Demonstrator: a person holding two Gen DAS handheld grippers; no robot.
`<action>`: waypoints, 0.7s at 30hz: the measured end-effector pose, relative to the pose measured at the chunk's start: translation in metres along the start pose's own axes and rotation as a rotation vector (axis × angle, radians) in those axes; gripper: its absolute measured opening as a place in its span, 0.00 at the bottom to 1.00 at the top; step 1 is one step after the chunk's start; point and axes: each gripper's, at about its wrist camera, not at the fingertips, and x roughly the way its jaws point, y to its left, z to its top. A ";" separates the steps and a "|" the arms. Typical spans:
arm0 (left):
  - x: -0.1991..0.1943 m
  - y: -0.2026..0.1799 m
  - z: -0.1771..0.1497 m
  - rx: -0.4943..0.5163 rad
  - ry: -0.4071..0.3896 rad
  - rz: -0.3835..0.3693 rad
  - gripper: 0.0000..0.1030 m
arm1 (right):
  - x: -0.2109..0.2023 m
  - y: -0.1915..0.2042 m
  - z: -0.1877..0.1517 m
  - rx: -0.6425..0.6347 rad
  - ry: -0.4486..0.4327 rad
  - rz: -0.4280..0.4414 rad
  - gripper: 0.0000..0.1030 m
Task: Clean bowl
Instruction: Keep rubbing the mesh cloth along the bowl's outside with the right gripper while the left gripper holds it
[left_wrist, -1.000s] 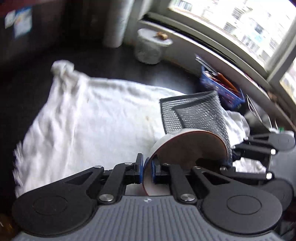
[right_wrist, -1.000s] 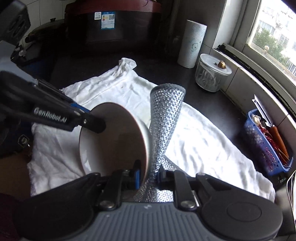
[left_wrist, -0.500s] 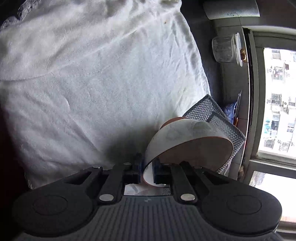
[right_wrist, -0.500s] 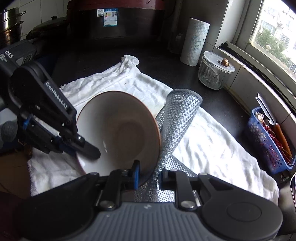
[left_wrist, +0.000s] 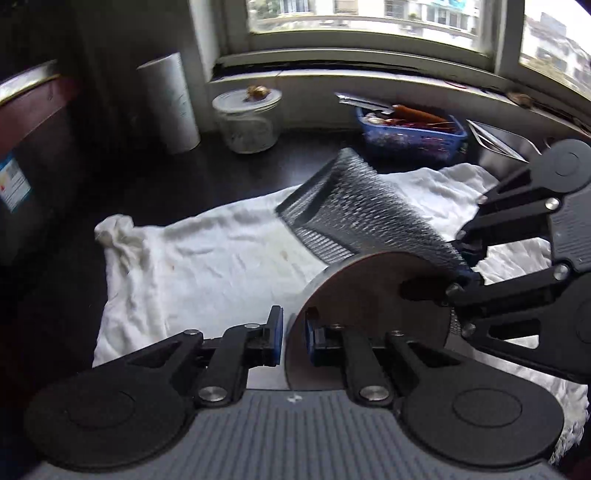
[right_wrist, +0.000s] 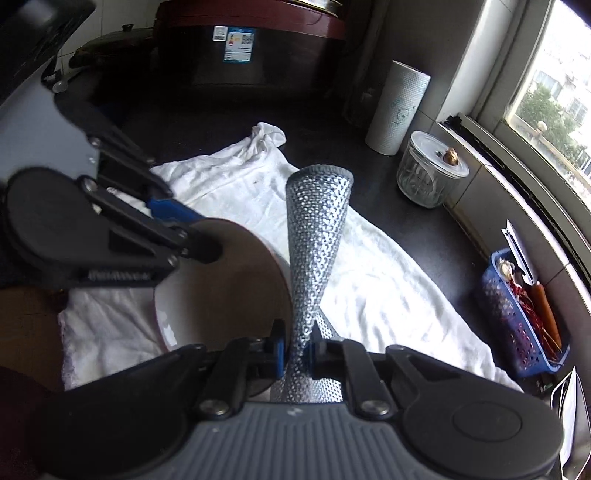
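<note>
The left gripper (left_wrist: 291, 338) holds the bowl (left_wrist: 369, 291) by its rim, tilted above the white cloth (left_wrist: 207, 266) on the dark tabletop (left_wrist: 184, 184). The right gripper (right_wrist: 295, 350) is clamped on a silver mesh cloth (right_wrist: 314, 236), which lies against the bowl's outer side

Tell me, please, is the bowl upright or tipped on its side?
Tipped: the bowl stands on edge, rim clamped by the left gripper, opening facing sideways.
</note>
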 end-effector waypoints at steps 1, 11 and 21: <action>-0.001 0.000 0.001 -0.005 -0.008 -0.006 0.11 | 0.000 0.000 0.000 -0.002 0.000 -0.002 0.11; 0.022 0.076 -0.028 -0.688 0.092 -0.259 0.15 | 0.017 -0.003 -0.009 0.075 0.037 0.049 0.19; 0.056 0.102 -0.092 -1.329 0.248 -0.485 0.16 | 0.018 -0.001 -0.009 0.095 0.034 0.037 0.25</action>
